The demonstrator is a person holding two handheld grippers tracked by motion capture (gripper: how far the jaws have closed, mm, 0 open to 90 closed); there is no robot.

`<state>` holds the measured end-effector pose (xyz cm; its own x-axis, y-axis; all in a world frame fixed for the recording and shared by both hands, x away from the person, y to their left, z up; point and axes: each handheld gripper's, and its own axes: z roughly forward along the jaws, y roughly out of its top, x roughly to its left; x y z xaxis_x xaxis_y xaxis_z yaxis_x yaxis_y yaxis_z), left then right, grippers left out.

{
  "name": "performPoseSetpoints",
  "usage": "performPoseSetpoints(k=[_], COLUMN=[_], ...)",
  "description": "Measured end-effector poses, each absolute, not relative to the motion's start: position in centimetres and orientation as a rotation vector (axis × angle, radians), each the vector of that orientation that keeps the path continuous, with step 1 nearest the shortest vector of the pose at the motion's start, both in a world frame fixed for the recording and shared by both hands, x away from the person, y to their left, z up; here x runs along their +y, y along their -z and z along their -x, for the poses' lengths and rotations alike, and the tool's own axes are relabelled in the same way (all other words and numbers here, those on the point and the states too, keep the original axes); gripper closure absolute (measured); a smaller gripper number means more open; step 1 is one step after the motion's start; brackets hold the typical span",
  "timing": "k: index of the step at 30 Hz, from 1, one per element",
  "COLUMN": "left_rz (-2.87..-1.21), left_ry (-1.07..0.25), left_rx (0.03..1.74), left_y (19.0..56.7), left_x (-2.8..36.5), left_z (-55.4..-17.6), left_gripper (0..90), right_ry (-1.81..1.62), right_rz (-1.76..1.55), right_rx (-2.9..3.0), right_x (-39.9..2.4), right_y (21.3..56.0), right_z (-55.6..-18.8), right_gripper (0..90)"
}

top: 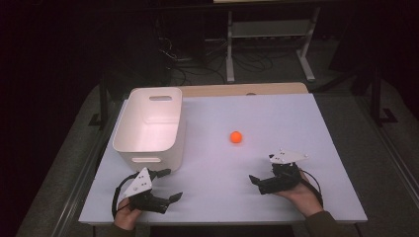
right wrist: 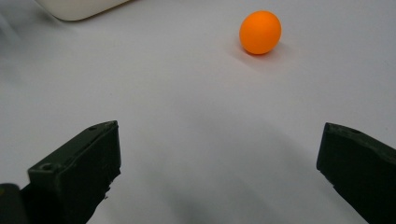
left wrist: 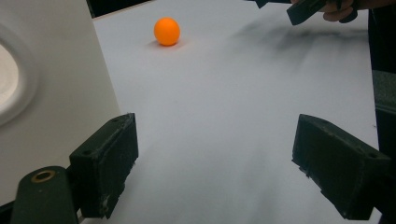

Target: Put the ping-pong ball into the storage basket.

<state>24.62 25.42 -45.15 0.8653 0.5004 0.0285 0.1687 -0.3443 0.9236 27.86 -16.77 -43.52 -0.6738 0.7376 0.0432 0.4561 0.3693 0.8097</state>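
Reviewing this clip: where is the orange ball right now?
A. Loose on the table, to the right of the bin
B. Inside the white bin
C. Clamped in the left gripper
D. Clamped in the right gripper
A. The orange ball lies bare on the table, apart from the white bin, while the left gripper and the right gripper both stand open and empty near the front edge.

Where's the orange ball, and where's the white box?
ball (top: 236, 137): high view, middle of the ball.
box (top: 129, 133): high view, its left rim.
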Motion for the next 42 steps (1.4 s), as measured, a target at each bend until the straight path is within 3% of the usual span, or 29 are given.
performPoseSetpoints(k=[42], left_rz=[-1.920], left_ry=[-0.374], left_rx=[0.494], left_y=[45.1], left_x=[25.4], left_z=[-24.6], left_gripper=[14.1], right_ry=[-1.234], right_rz=[-1.095], right_rx=[2.286], right_x=[-15.8], right_y=[43.5], right_z=[-29.9], right_gripper=[0.0])
